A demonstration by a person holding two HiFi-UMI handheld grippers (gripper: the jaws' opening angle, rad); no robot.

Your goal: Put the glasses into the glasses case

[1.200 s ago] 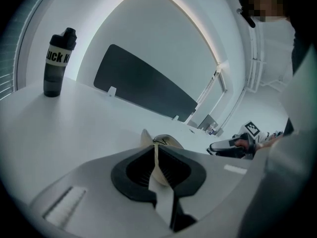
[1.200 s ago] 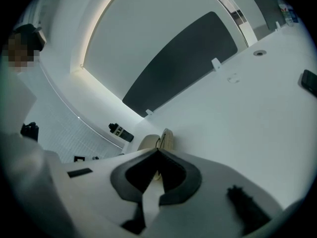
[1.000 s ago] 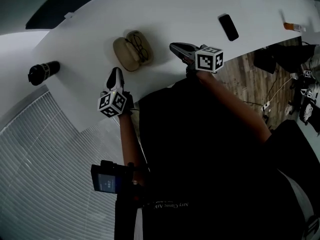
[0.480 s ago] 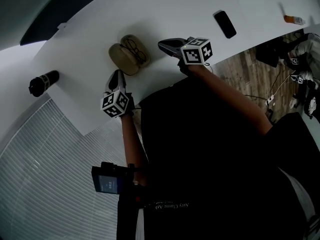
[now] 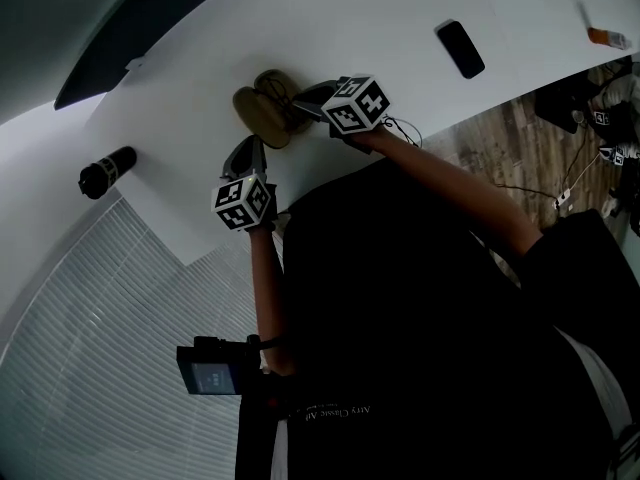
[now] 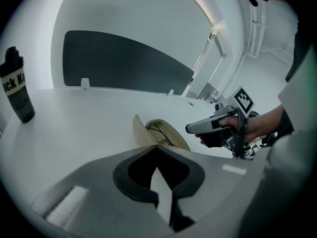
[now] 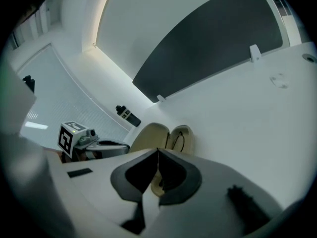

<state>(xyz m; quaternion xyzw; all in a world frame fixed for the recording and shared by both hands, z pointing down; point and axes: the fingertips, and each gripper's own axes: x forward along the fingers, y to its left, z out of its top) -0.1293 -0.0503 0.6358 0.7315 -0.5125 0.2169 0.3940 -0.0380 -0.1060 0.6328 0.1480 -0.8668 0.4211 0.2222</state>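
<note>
The tan glasses case (image 5: 262, 116) lies open on the white table (image 5: 400, 8), and the dark-framed glasses (image 6: 159, 131) rest in one half of it. My right gripper (image 5: 299, 102) is shut with nothing in it, and its tips are at the case's right edge, over the half with the glasses (image 7: 181, 139). I cannot tell whether it touches the case. Just short of the case's near side, my left gripper (image 5: 249, 149) points at it, jaws shut and empty. From the left gripper view the case (image 6: 148, 133) sits just beyond my closed tips (image 6: 157, 147), with the right gripper (image 6: 192, 128) beside it.
A black bottle (image 5: 107, 171) lies on the table at the left. A black phone (image 5: 460, 50) lies at the far right and a small orange item (image 5: 608, 38) near the right edge. A dark panel (image 6: 124, 63) stands along the table's far side. The table's near edge runs just behind both grippers.
Both grippers have closed in on the case: the right one swung left to its edge, and the left one moved up toward its near side. The case has stayed open.
</note>
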